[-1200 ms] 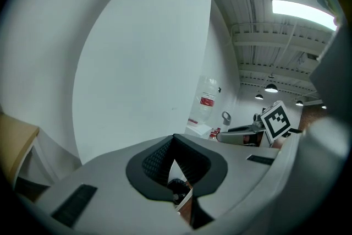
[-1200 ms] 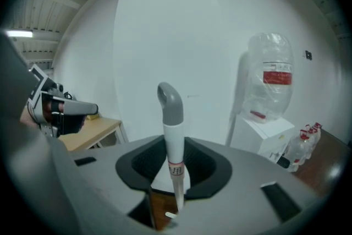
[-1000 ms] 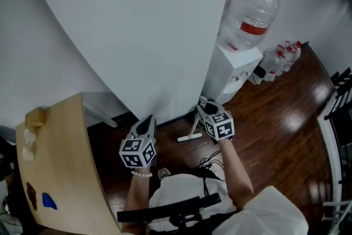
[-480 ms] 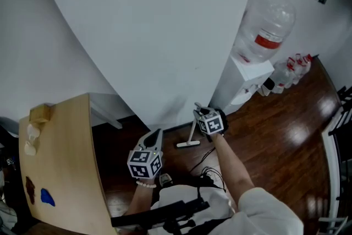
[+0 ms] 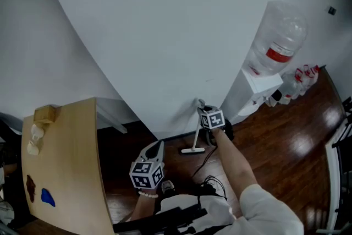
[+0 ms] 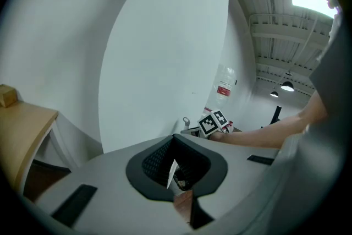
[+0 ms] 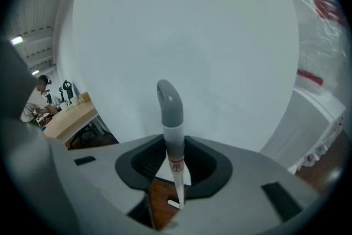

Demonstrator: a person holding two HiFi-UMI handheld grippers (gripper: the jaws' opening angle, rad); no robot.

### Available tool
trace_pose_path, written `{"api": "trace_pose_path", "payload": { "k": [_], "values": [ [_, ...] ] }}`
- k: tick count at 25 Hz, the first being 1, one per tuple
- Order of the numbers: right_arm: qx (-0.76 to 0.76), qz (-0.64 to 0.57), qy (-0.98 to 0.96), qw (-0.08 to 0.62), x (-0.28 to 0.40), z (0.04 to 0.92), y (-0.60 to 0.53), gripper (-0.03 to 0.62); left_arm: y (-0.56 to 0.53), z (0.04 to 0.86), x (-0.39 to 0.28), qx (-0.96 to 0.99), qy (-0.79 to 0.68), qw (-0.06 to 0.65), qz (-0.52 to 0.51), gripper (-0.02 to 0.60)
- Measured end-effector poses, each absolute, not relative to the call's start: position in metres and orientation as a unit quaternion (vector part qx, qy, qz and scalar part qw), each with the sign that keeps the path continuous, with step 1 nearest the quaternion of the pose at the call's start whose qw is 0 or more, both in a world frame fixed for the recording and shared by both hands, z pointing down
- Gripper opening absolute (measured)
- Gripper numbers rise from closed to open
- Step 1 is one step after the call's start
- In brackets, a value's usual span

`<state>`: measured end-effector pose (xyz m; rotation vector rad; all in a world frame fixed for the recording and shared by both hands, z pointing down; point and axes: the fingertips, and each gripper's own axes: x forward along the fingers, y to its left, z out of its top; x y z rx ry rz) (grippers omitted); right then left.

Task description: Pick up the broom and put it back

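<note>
Head view shows the right gripper (image 5: 204,113) pushed further out toward the white wall (image 5: 165,36) than a second ago, the arm now stretched long. The broom (image 5: 196,133) has travelled with it, and now stands close to upright just beside the wall, with its head down on the dark wood floor (image 5: 275,140). Meanwhile the left gripper (image 5: 155,147) has sunk back toward the person's body. Its own view shows the jaws drawn nearly together with nothing between them. The right gripper's view shows its jaws clamped on the broom's pale shaft just under the grey handle cap (image 7: 169,104). Taken together, this suggests the carry is nearly finished and only leaning and letting go remain, probably against the wall beside the water dispenser (image 5: 256,88). Several things stay unclear. No view settles whether the handle tip already touches the wall. The broom head is tiny from above and hidden by the gripper body in the right gripper's view. No hook or marked storage spot can be made out.
</note>
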<state>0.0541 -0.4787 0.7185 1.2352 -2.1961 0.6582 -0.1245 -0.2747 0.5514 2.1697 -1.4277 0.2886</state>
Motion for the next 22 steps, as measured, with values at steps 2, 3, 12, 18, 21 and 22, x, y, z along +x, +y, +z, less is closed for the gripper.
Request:
{"api": "trace_pose_path", "payload": {
  "k": [2, 3, 12, 18, 21, 22],
  "values": [
    [0.459, 0.246, -0.811, 0.266, 0.053, 0.721, -0.485, 0.126, -0.274, 0.554, -0.129, 0.798, -0.530, 0.265, 0.107, -0.006],
    [0.459, 0.247, -0.811, 0.266, 0.052, 0.722, -0.488, 0.126, -0.273, 0.555, -0.131, 0.796, -0.532, 0.266, 0.108, -0.006],
    [0.461, 0.243, -0.806, 0.280, 0.051, 0.727, -0.502, 0.126, -0.271, 0.569, -0.150, 0.780, -0.544, 0.290, 0.106, -0.006],
    [0.464, 0.240, -0.804, 0.282, 0.053, 0.718, -0.490, 0.184, -0.272, 0.571, -0.162, 0.778, -0.546, 0.297, 0.094, -0.006],
    [0.488, 0.246, -0.795, 0.262, 0.068, 0.704, -0.472, 0.184, -0.282, 0.567, -0.162, 0.785, -0.539, 0.293, 0.084, -0.006],
    [0.494, 0.248, -0.794, 0.253, 0.071, 0.699, -0.462, 0.183, -0.284, 0.564, -0.162, 0.789, -0.534, 0.291, 0.082, -0.006]
  ]
}}
